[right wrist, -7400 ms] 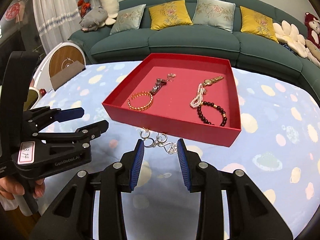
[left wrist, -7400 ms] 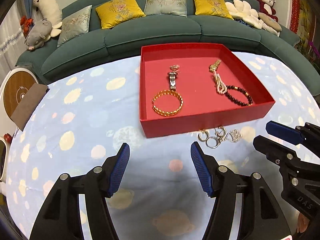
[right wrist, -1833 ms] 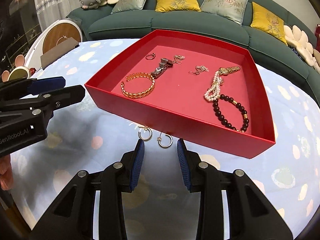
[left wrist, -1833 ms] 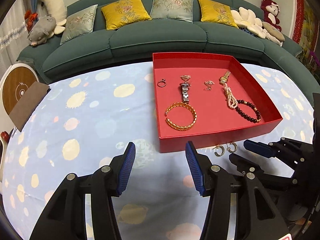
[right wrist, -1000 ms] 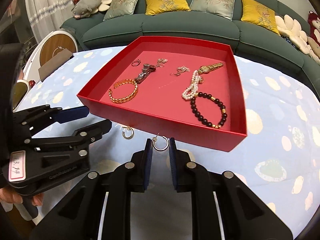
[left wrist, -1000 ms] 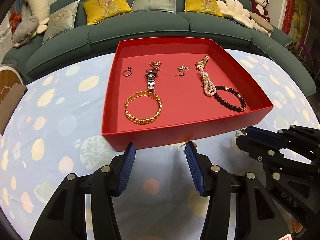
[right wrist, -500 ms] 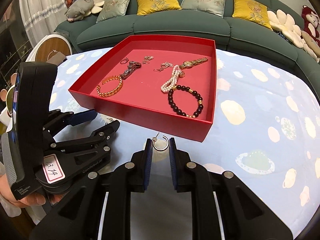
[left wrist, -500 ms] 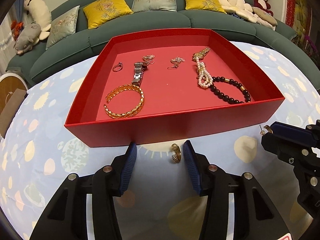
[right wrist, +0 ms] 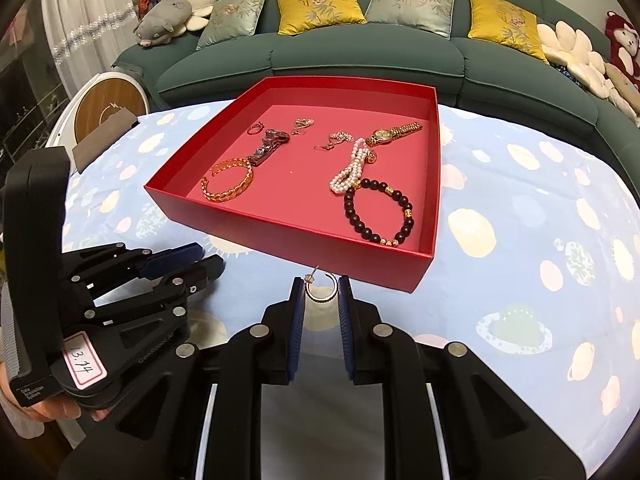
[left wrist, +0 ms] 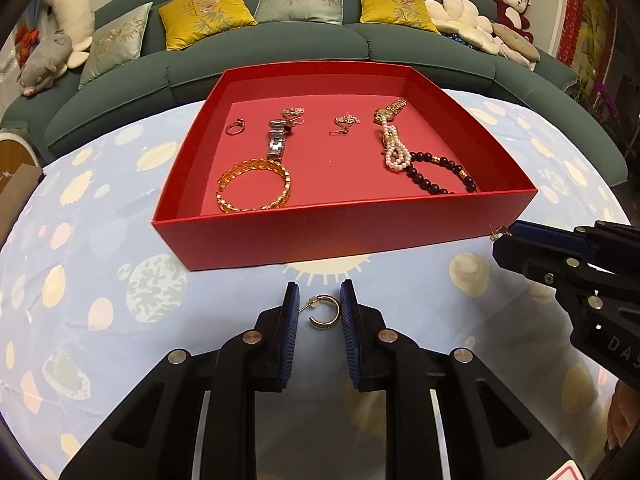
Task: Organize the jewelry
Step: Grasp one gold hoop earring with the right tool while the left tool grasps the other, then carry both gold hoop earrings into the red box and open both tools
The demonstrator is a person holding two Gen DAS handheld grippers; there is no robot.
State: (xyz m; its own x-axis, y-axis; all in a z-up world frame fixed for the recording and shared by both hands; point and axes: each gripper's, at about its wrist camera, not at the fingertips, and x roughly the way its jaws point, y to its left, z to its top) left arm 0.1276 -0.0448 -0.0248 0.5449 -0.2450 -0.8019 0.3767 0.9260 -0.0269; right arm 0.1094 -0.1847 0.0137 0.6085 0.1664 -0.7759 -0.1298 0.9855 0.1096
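Earrings are what has changed: my right tool (right wrist: pixel 321 292) now grips one small gold metal hoop earring (right wrist: pixel 320 285), lifted off the spotted blue tabletop (left wrist: pixel 100 248) just before the low red cardboard tray (left wrist: pixel 320 236), and my left tool (left wrist: pixel 319 307) has narrowed around, but not yet clamped, the second gold hoop earring (left wrist: pixel 325 313) at lower centre of its frame. Both should join the woven gold bangle (left wrist: pixel 254 185), pearls and dark beads in the tray.

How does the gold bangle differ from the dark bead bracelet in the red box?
The bangle is gold metal with a gap in its ring; the bracelet is a closed loop of dark beads. The bangle lies in the box's left half, the bracelet in its right. Both lie flat.
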